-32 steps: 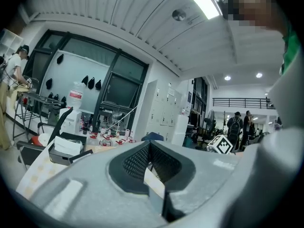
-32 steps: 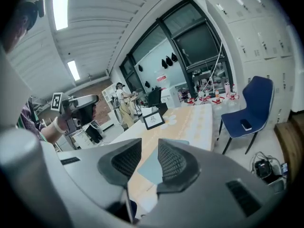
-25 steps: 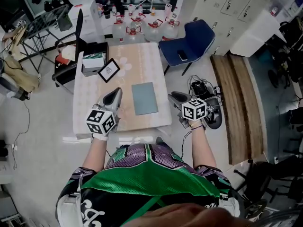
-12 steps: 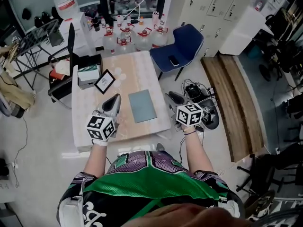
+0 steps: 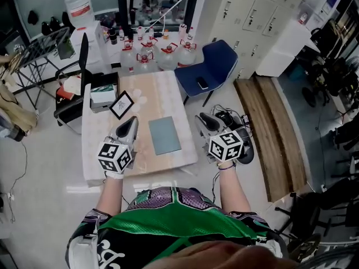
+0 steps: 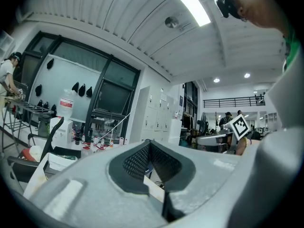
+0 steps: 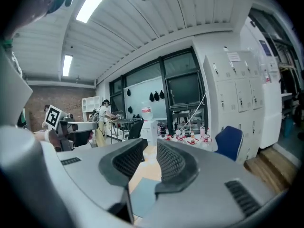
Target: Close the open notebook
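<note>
Cluttered workshop floor surrounds a low worktop (image 5: 152, 91) with a pale beige top. White lockers (image 5: 252, 13) stand behind it, and a row of water jugs (image 5: 150, 50) stands past its far edge. A blue chair (image 5: 212, 65) with a dark phone (image 5: 202, 83) on its seat stands off the far right corner.

The notebook (image 5: 164, 134) lies flat and closed, grey-blue cover up. It sits right of the worktop's middle, nearer the near edge than the far one. A small framed picture (image 5: 121, 104) stands tilted toward the left edge. A box (image 5: 102, 94) sits at the far left corner.

The person holds both grippers up and clear of the notebook. The left gripper (image 5: 133, 120) hangs over the near left part of the worktop, just beside the notebook's left side. Its jaws are clenched tip to tip with nothing between them. The right gripper (image 5: 200, 119) is beyond the right edge, over a tangle of cables and dark gear (image 5: 238, 122) on the floor. Its jaws have just been closing, yet a narrow gap remains and nothing sits in it. Through that gap the notebook shows lower down on the worktop.
</note>
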`<action>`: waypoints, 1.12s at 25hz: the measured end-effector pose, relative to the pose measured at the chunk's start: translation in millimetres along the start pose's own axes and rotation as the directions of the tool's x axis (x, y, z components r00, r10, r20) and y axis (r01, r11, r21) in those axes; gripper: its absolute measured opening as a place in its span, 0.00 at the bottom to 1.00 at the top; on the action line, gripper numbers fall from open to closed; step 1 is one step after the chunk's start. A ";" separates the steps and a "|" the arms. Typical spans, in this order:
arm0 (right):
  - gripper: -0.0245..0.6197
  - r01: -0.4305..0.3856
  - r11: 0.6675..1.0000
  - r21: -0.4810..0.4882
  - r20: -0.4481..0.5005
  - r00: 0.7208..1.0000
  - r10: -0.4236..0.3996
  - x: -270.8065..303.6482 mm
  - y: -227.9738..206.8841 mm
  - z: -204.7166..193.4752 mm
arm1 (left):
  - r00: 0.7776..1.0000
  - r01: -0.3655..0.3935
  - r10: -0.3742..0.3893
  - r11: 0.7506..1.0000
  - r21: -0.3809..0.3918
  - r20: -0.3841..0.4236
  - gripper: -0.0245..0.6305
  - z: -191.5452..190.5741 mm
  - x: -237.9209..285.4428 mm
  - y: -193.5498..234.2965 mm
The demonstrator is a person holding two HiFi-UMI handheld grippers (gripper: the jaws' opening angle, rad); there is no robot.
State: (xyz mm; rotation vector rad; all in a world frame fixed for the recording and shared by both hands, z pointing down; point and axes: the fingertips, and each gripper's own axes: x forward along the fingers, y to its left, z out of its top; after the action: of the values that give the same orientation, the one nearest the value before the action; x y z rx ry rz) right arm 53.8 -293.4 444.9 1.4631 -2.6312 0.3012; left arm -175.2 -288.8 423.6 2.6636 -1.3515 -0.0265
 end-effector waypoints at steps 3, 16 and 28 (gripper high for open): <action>0.18 -0.009 1.000 -0.011 0.039 0.999 0.009 -6.4 -13.1 21.9 | 1.000 -0.026 0.026 1.000 0.003 -0.001 0.06 4.3 4.3 -7.6; 0.18 -0.030 0.998 -0.062 0.076 0.997 0.034 -48.8 -65.2 56.6 | 0.997 -0.054 0.053 0.998 0.018 0.049 0.06 27.0 40.9 -61.2; 0.16 -0.037 0.997 -0.061 0.095 0.995 0.043 -57.0 -80.8 54.5 | 0.996 -0.075 0.072 0.996 0.044 0.053 0.06 27.1 56.2 -78.6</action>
State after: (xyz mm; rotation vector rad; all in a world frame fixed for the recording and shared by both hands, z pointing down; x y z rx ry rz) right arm 152.3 -300.3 390.1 1.4425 -2.7219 0.1589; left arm -81.3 -291.8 388.4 2.6653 -1.4824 -0.0561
